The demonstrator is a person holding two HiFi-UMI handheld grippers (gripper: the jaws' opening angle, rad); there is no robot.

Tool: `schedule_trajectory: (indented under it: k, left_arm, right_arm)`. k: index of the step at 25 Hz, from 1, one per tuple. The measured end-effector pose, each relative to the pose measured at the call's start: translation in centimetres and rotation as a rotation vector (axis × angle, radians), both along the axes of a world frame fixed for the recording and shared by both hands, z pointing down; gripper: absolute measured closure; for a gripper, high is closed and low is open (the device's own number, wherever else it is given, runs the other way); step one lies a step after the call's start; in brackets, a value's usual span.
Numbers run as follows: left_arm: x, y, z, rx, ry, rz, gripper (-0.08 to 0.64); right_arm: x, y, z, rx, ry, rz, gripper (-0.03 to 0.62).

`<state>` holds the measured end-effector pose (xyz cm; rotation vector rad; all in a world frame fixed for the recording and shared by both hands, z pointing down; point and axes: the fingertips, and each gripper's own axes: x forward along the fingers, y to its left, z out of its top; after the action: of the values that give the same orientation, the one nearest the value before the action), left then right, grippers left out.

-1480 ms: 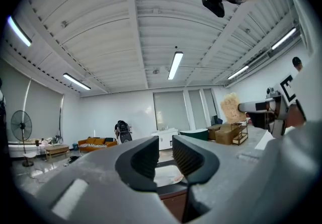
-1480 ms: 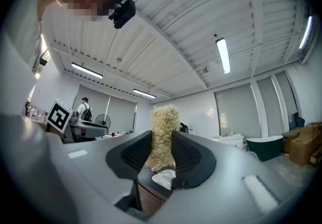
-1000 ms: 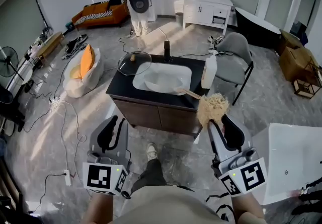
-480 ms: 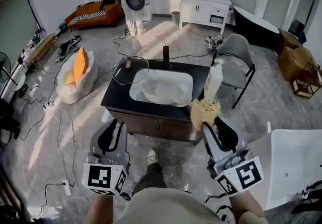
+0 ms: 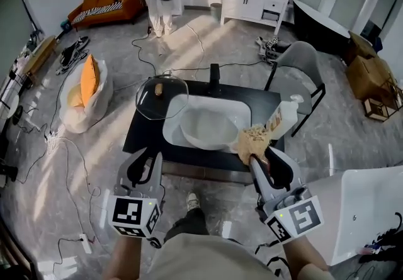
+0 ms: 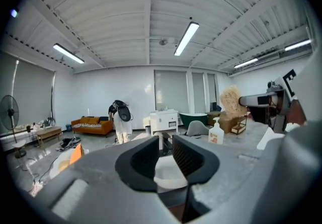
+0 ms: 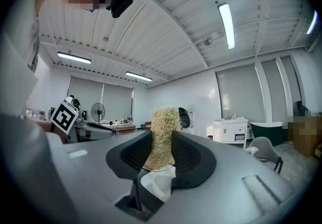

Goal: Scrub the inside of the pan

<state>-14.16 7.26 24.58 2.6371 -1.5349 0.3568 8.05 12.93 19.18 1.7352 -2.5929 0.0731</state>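
Observation:
A pale pan point(image 5: 203, 129) lies in the white basin of a black-topped sink counter point(image 5: 141, 131); it also shows low between the jaws in the left gripper view. My right gripper point(image 5: 262, 158) is shut on a tan fibrous scrubber point(image 5: 253, 139), which hangs over the basin's near right rim. In the right gripper view the scrubber point(image 7: 163, 136) stands upright, pinched between the jaws of that gripper point(image 7: 162, 156). My left gripper point(image 5: 148, 158) hovers in front of the counter's near left edge. Its jaws point(image 6: 165, 155) are open with nothing between them.
A glass lid point(image 5: 162, 97) rests on the counter's left rear corner. A black faucet point(image 5: 215, 75) stands behind the basin and a white soap bottle point(image 5: 283, 115) at its right. A grey chair point(image 5: 301, 61), a white tub point(image 5: 362, 209) and floor cables point(image 5: 69, 153) surround the counter.
The view and both grippers have closed in on the sink counter. The scrubber has come from in front of the counter to over the basin's near right rim.

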Motion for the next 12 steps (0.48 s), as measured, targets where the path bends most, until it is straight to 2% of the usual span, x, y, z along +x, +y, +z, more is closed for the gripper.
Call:
schedule_trajectory:
  k: [7,12]
  left_arm:
    - [-0.6,-9.4,4.1,-0.163,0.057,0.074,0.468]
    - [-0.7,-13.4,8.7,-0.305,0.099,0.120,0.468]
  right_arm:
    - [-2.4,-9.3,2.5,-0.082,0.045,0.031,0.466]
    - [-3.5,-13.6,5.5,-0.138,0.071,0.055,0.466]
